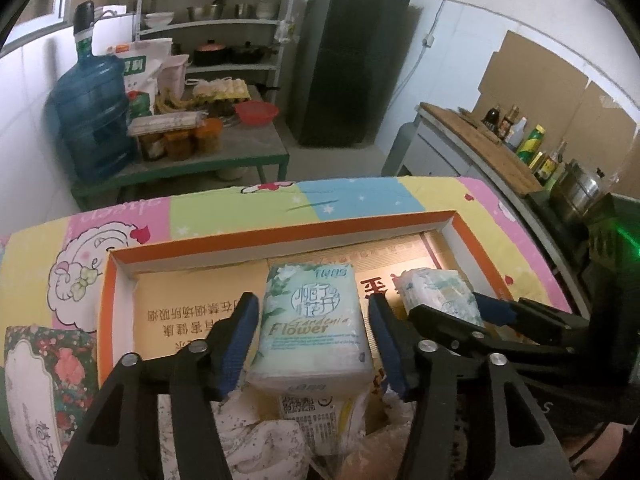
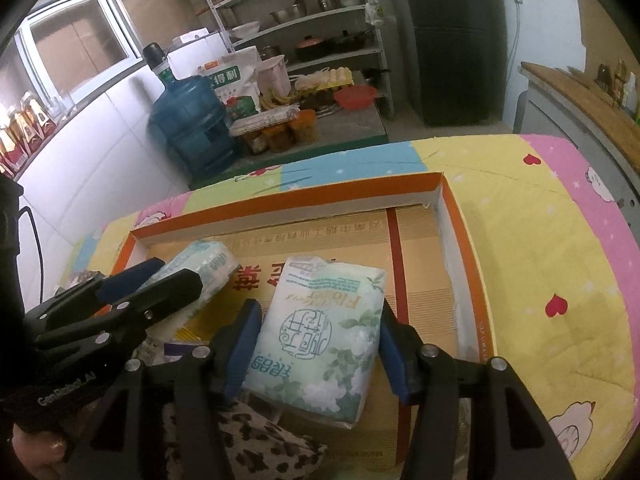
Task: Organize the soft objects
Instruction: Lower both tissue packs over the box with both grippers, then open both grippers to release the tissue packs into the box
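My left gripper is shut on a tissue pack printed "Gardenia Flower", held over the orange-rimmed cardboard tray. My right gripper is shut on a second tissue pack with white flowers, over the same tray. The left gripper and its pack show at the left of the right wrist view. The right gripper's pack shows at the right of the left wrist view. White patterned cloth lies under the left gripper. A leopard-print cloth lies under the right gripper.
The tray rests on a pastel cartoon quilt. A floral tissue box lies left of the tray. Behind stand a low table with a water jug, jars and food, a shelf rack, a dark fridge and a counter with bottles.
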Motion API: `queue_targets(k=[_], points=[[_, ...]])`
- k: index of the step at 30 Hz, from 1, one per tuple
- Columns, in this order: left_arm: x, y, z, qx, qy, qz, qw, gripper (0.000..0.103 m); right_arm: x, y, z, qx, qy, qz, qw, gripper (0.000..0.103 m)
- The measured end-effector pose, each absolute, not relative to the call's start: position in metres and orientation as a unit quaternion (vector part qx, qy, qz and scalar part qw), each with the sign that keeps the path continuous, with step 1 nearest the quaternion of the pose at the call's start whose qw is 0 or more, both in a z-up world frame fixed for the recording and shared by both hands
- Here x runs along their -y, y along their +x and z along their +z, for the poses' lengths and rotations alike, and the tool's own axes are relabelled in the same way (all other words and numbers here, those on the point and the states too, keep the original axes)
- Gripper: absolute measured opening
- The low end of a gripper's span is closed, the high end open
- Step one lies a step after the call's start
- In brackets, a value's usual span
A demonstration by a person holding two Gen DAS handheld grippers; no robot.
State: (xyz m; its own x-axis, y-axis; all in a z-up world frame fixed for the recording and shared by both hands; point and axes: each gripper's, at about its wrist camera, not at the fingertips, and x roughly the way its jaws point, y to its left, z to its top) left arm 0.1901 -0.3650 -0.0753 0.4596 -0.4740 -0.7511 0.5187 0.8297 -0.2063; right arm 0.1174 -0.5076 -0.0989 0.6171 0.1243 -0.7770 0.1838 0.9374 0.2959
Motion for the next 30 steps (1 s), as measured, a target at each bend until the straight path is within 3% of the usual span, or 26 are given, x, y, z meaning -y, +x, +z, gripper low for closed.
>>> queue_targets(k=[8, 12, 14, 30], points=[[0.358, 0.185, -0.066, -0.417, 0.018, -0.294, 0.86, 0.068, 0.506, 0.111, -0.093, -0.427, 0.181, -0.017, 0.886, 0.061], [0.354, 0.182, -0.061, -0.412, 0.014, -0.297, 0.861, 0.068, 0.507, 0.107, -0.089, -0.422, 0.174, -0.034, 0.889, 0.077], [0.354, 0.18, -0.059, -0.407, 0.017, -0.298, 0.863, 0.068, 0.507, 0.104, -0.086, -0.419, 0.175, -0.037, 0.89, 0.079], [0.339, 0.157, -0.032, -0.377, 0.014, -0.301, 0.876, 0.068, 0.495, 0.083, -0.059, -0.391, 0.146, -0.055, 0.907, 0.079]])
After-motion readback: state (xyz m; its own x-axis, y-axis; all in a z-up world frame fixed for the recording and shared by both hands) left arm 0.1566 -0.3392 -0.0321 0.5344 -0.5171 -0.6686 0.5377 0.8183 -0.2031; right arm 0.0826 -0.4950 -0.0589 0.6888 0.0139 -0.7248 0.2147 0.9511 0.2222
